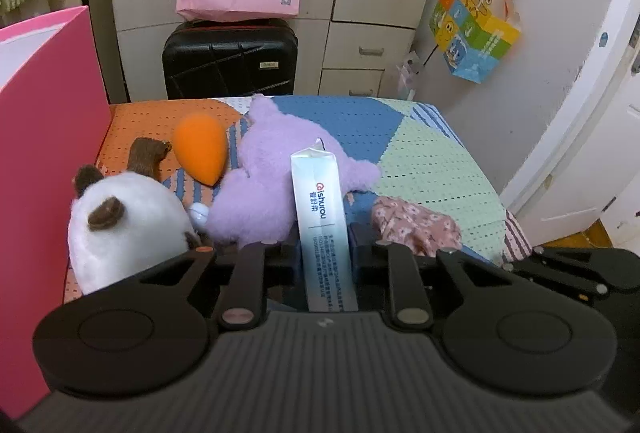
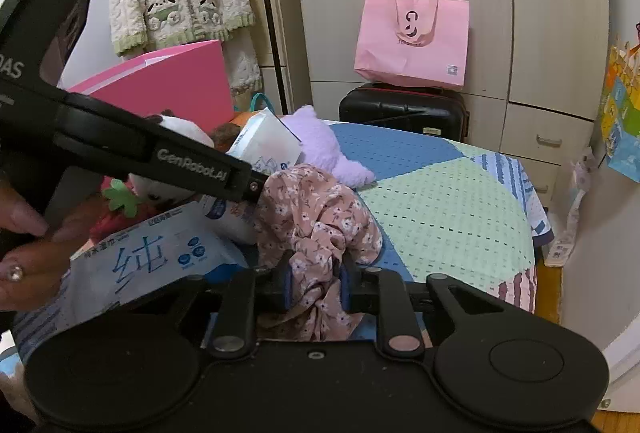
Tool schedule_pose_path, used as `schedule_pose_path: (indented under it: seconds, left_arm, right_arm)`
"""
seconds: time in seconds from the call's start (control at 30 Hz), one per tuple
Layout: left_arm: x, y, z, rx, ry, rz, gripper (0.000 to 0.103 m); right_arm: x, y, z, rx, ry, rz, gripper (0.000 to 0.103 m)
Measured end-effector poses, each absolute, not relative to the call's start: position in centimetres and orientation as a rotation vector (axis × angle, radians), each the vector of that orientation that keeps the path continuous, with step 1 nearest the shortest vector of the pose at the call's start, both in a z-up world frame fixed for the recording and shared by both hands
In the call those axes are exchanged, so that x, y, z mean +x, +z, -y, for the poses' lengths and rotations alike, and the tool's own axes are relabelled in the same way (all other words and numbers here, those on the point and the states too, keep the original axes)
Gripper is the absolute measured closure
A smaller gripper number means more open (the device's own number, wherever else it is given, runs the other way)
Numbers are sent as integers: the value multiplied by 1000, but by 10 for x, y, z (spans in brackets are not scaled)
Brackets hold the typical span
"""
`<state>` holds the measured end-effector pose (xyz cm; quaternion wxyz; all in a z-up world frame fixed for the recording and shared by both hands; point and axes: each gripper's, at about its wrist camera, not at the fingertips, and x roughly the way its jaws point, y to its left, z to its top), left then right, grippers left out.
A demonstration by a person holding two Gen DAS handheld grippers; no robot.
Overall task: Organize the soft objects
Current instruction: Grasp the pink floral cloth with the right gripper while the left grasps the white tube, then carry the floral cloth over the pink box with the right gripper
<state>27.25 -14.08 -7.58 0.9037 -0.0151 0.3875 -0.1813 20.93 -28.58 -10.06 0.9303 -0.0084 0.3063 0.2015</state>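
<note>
Left wrist view is giving me what the other cannot: my left tool (image 1: 325, 245) is gripping a slim tissue pack (image 1: 320, 221) end-on, fingers closed against its sides, with a purple plush (image 1: 272, 169), an orange sponge (image 1: 202, 149) and a white plush (image 1: 124, 229) lying beyond it on the patchwork-covered counter (image 1: 432, 169). A pink box (image 1: 44, 137) is standing at the left edge. The right wrist view is showing my right tool (image 2: 316, 285) pinching a floral fabric piece (image 2: 316, 217), bunched between closed fingers, and a bigger wipes pack (image 2: 160, 261) under the left tool's body (image 2: 120, 149), which is crossing the frame diagonally. My hand (image 2: 28, 253) is wrapping its handle at the left edge. Behind, a pink bag (image 2: 412, 41) is sitting on a black suitcase (image 2: 404, 111) against pale wardrobes.
</note>
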Motion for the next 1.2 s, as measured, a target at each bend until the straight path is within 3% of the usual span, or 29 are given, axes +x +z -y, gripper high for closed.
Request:
schedule_pose_path:
  seconds: [0.7, 1.2]
  left_arm:
    - [230, -55, 115, -144, -455, -743, 84]
    - [197, -54, 84, -224, -538, -847, 84]
  right_arm:
    - [159, -77, 284, 33, 280, -533, 80]
    - [122, -73, 287, 76, 282, -627, 80]
